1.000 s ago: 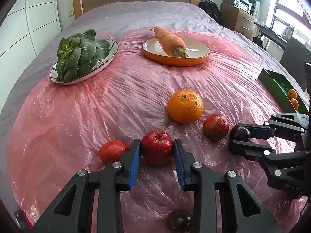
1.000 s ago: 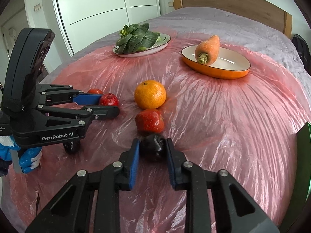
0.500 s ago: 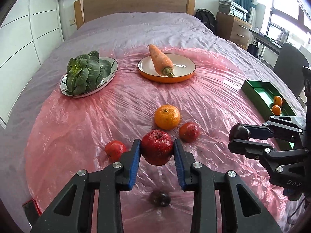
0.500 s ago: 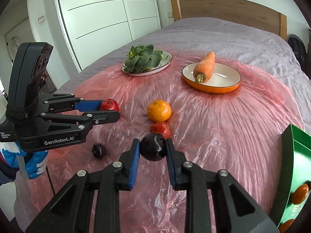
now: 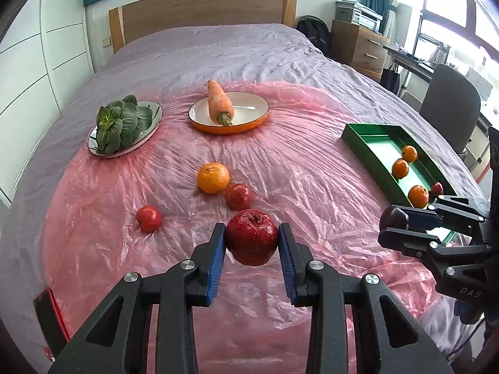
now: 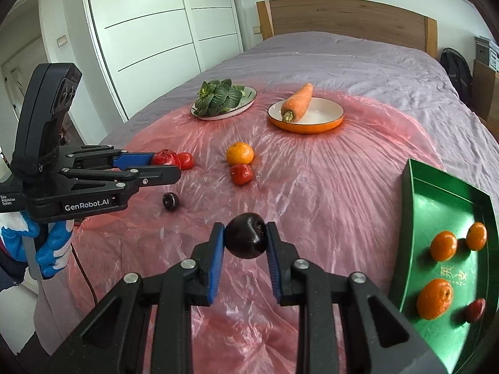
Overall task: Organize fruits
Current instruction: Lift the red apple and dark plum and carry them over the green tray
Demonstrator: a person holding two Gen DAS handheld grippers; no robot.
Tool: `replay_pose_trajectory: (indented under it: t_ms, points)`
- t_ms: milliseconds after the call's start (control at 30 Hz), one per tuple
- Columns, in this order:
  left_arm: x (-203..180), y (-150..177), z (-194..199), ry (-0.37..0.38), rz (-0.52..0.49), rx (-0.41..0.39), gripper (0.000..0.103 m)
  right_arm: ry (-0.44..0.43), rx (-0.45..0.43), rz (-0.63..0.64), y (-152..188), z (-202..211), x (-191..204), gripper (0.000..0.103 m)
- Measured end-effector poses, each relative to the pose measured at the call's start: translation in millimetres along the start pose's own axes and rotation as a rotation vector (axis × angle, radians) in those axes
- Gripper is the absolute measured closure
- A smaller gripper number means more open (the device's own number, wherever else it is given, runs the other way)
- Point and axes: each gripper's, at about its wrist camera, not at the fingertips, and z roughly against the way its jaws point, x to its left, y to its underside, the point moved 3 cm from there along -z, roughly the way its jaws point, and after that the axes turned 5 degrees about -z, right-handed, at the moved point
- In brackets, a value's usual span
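My left gripper (image 5: 252,243) is shut on a red apple (image 5: 252,237) and holds it above the pink plastic sheet. My right gripper (image 6: 245,240) is shut on a dark plum (image 6: 245,240), also in the air; it also shows in the left wrist view (image 5: 393,220) near the green tray (image 5: 368,143). The tray holds three oranges and a small red fruit (image 6: 475,310). On the sheet lie an orange (image 5: 213,177), two small red fruits (image 5: 239,196) (image 5: 149,218) and a second dark plum (image 6: 170,201).
At the back stand a plate of green bok choy (image 5: 124,124) and an orange-rimmed plate (image 5: 249,118) with a carrot (image 5: 220,103). The sheet covers a purple bed. A chair (image 5: 449,106) and a drawer unit (image 5: 358,43) stand to the right.
Both grippers have lifted their fruit off the sheet and pulled up and back. The green tray has come into full view on the right.
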Motion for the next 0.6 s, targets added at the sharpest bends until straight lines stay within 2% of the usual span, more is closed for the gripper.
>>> replay_pose_trajectory:
  t_ms: [267, 600]
  points:
    - [-59.1, -7.9, 14.6, 0.049, -0.050, -0.004, 0.074, 0.067, -0.013, -0.047, 25.6, 45.0, -38.1, 0.076]
    - [-154.2, -28.0, 7.0, 0.158, -0.108, -0.009, 0.074, 0.206, -0.017, -0.141, 60.4, 93.1, -116.0, 0.076]
